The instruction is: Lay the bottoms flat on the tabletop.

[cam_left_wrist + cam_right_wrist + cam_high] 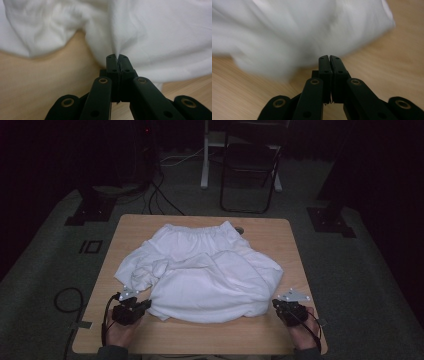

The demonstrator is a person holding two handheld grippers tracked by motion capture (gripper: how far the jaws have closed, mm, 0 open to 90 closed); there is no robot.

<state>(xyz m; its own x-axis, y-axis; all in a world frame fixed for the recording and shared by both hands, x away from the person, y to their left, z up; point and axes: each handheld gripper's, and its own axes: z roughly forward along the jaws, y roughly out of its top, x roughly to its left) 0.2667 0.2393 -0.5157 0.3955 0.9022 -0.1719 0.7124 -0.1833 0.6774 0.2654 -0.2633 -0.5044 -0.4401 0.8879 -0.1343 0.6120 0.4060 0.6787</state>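
Dim high view, blurred right gripper view

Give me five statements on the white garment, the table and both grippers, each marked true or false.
1. The left gripper is shut on the white garment. True.
2. The right gripper stands wide open. False: its jaws are closed together.
3. The garment lies on a wooden table. True.
4. The garment is neatly folded. False: it is rumpled.
5. A folding chair stands beyond the table. True.
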